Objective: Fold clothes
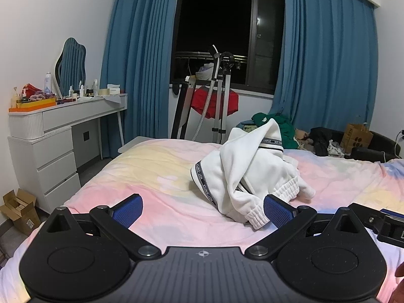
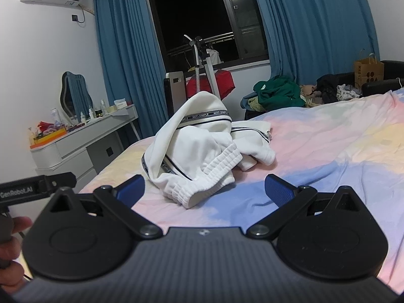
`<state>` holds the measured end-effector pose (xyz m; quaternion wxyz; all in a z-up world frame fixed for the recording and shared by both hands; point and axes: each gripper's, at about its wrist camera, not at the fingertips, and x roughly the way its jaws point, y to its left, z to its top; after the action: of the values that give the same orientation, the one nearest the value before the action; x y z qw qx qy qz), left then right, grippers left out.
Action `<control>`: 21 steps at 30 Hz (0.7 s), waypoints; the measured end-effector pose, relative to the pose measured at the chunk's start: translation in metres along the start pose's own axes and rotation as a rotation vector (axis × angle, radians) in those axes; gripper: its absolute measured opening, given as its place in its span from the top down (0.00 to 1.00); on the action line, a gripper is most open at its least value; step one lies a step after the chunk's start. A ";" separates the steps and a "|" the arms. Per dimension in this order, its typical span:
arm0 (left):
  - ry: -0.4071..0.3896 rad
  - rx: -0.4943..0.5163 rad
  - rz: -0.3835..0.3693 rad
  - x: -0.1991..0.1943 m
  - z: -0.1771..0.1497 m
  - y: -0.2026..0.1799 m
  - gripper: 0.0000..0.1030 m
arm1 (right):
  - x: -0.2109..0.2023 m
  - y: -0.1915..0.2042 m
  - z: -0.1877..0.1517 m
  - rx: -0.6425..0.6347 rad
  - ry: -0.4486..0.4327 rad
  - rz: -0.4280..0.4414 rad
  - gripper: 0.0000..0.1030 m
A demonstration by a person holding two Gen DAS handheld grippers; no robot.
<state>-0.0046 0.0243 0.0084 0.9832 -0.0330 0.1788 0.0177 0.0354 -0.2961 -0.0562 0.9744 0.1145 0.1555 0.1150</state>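
A white garment [image 1: 248, 174] with black lettered trim and ribbed cuffs lies crumpled in a heap on the pastel bedsheet [image 1: 156, 176]. It also shows in the right wrist view [image 2: 199, 149]. My left gripper [image 1: 202, 208] is open and empty, low over the bed, with the heap just beyond its right finger [image 1: 276, 212]. My right gripper [image 2: 205, 189] is open and empty, with a cuff of the garment lying between its spread fingers, untouched. The right gripper's body [image 1: 386, 223] shows at the left view's right edge.
A white dresser [image 1: 58, 136] with bottles and a mirror stands left of the bed. A garment steamer stand [image 1: 217, 101] with a red cloth is by the window. A pile of green and dark clothes [image 2: 280, 93] and a paper bag [image 2: 368, 72] lie beyond the bed.
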 end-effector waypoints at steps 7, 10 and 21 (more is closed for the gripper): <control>0.004 -0.019 -0.005 0.000 0.003 0.006 0.01 | 0.011 -0.005 0.001 0.046 0.014 0.008 0.00; 0.009 -0.030 -0.006 0.000 0.003 0.008 0.01 | 0.018 -0.005 0.002 0.045 0.018 0.014 0.02; 0.033 -0.043 0.023 0.012 0.001 0.014 0.01 | 0.088 -0.013 0.050 0.096 0.082 0.034 0.07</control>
<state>0.0058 0.0388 0.0040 0.9789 -0.0521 0.1950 0.0324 0.1357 -0.2947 -0.0380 0.9586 0.1589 0.1986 0.1283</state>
